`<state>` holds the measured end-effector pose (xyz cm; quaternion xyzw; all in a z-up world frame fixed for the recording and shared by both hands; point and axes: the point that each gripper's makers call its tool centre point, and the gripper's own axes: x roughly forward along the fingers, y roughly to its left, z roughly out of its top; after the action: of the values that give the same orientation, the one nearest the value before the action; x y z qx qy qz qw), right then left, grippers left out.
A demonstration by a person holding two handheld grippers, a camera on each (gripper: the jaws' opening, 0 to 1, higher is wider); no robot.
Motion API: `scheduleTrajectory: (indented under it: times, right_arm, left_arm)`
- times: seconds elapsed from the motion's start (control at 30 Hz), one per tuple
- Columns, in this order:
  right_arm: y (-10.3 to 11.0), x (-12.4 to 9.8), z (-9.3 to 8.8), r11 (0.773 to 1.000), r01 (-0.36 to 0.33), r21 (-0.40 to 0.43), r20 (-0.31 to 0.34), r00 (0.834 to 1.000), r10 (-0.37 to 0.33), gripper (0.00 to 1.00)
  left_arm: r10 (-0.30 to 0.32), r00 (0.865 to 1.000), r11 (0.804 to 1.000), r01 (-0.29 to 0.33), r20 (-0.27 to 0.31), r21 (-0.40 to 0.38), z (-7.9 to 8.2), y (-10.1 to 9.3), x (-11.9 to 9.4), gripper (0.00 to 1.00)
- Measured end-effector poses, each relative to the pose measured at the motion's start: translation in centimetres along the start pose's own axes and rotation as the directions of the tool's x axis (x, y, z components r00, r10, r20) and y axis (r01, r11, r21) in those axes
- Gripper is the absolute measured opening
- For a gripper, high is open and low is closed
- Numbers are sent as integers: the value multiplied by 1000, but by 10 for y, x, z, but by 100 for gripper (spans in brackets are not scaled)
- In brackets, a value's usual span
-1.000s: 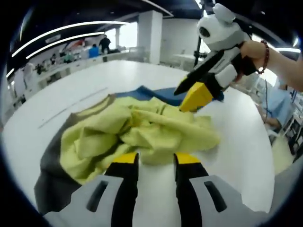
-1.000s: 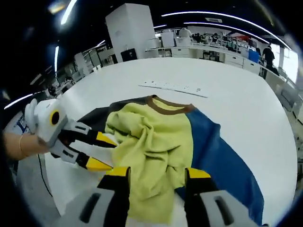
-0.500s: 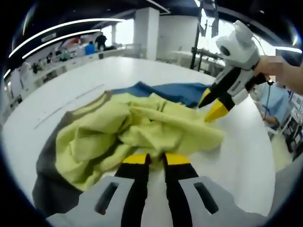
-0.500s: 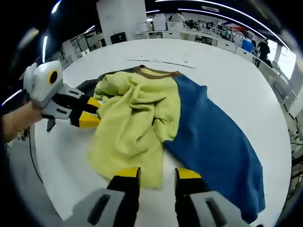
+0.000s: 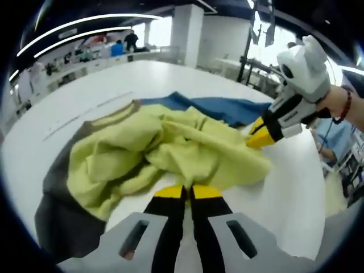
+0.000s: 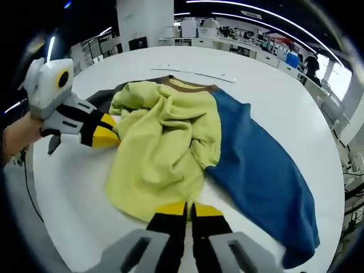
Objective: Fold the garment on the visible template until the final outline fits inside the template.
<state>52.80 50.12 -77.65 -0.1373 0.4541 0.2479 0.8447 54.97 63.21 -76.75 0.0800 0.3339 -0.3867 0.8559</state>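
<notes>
We are early in the fold. At frame left the left gripper (image 6: 108,136) touches the bunched garment (image 6: 170,142), still crumpled mid-table (image 6: 273,96); no template is discernible. At bottom centre the right gripper (image 6: 187,211) has its jaws together at the hem, whether pinching cloth we cannot tell.

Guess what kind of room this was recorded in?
Probably an open-plan office or lab floor. A large white table holds the garment; behind it stand rows of desks with equipment, long ceiling strip lights and people by the far benches.
</notes>
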Motion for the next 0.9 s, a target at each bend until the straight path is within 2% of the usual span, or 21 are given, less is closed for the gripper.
scheduleTrajectory:
  times: [0.07, 0.13, 0.33, 0.5, 0.7, 0.9]
  right_arm:
    - [-2, 0, 0, 1000, 2, 7, 0, 1000, -2, 0]
    - [-1, -2, -2, 999, -12, 51, -3, 1000, 13, 0]
    - [-4, -20, -3, 998, -9, 65, 21, 1000, 8, 0]
    - [6, -36, -8, 997, -27, 66, 38, 999, 24, 0]
    - [14, -50, -15, 997, -41, 68, 51, 998, 37, 0]
    - [21, -65, -22, 996, -47, 80, 66, 997, 42, 0]
  left_arm:
    - [6, 1000, 1000, -6, 4, -2, 0, 0, -4, 0]
    - [7, 1000, 999, -6, 13, -34, 3, -5, -12, 0]
    - [20, 999, 997, -18, 25, -69, 4, -10, -34, 0]
    - [44, 999, 994, -43, 0, -100, -8, -13, -51, 0]
    - [47, 999, 992, -47, -1, -116, -17, -28, -75, 0]
    - [63, 998, 987, -59, 23, -151, -21, -34, -97, 0]
